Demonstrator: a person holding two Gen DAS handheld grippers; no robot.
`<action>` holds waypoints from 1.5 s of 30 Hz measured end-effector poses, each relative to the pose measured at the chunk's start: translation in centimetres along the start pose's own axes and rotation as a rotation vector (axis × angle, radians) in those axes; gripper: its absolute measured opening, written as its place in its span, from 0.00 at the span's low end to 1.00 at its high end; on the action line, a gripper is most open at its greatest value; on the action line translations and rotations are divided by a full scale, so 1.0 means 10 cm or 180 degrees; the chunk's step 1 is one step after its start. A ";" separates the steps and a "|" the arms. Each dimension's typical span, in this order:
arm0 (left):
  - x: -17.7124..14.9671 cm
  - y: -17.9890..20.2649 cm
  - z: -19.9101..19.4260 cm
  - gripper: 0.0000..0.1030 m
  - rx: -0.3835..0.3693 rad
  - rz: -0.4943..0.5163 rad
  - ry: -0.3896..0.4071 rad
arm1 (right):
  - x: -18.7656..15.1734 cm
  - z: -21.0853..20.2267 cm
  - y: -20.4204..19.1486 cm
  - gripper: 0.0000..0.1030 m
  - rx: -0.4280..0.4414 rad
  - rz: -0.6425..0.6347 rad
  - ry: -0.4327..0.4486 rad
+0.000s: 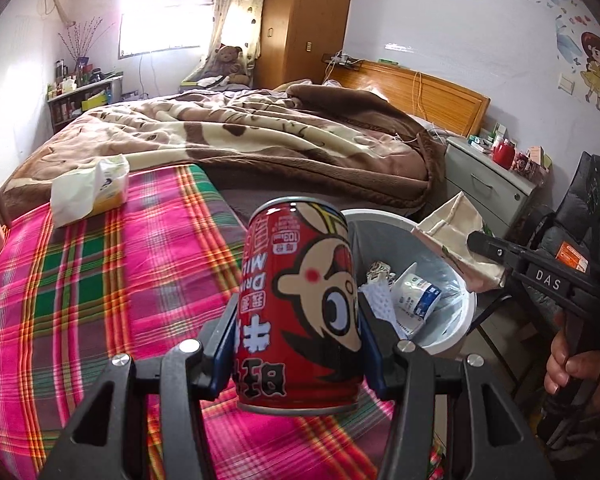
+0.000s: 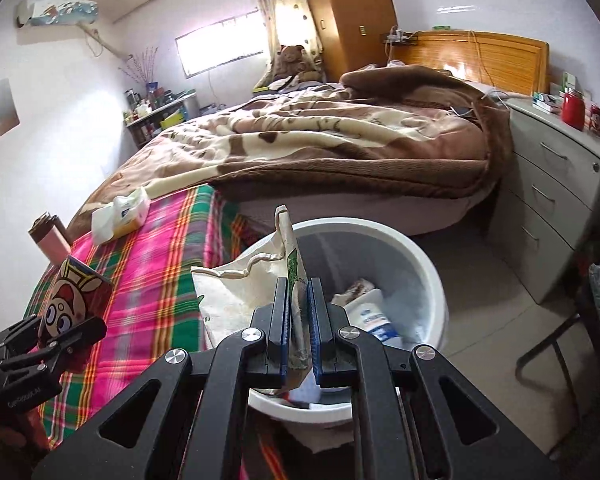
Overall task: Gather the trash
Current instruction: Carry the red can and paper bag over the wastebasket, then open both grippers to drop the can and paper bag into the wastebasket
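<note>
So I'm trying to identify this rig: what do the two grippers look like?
Both are matte black with angular linkage arms, triangular cutouts and round silver pivot bolts. The fingers carry blue pads. The right gripper bears a white "DAS" label and an orange sticker; a bare hand grips its handle.

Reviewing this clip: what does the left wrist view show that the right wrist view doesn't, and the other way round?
Only the left wrist view shows the cartoon girl wall sticker, the person's hand on the right gripper's handle, and the red can's full side.

Only the right wrist view shows the air conditioner and the right gripper shut on the cream bag from behind.

Both show the white bin with trash inside, the plaid cloth, the tissue pack and the left gripper holding the can.
</note>
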State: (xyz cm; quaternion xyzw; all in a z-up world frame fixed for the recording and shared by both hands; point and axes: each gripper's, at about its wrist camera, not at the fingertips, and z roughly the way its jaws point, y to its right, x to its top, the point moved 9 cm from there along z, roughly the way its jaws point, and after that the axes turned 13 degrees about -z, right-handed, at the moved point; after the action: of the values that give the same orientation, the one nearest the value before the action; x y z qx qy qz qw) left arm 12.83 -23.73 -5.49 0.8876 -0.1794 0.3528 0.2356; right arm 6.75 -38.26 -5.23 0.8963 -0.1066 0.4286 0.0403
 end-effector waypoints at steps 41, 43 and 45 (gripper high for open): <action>-0.10 0.55 0.36 0.76 0.0080 -0.0095 0.0039 | -0.26 0.28 0.57 0.44 -0.0210 0.0024 -0.0275; -0.13 0.49 0.29 0.76 0.0128 -0.0120 0.0073 | -0.26 0.21 0.51 0.44 -0.0160 0.0009 -0.0208; -0.18 0.43 0.21 0.76 0.0166 -0.0152 0.0105 | -0.26 0.16 0.43 0.44 -0.0121 -0.0027 -0.0149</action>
State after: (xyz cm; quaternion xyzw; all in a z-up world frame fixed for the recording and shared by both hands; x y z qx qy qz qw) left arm 10.68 -28.14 -6.82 0.8916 -0.1450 0.3661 0.2237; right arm 5.45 -42.35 -8.35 0.9056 -0.1118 0.4053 0.0567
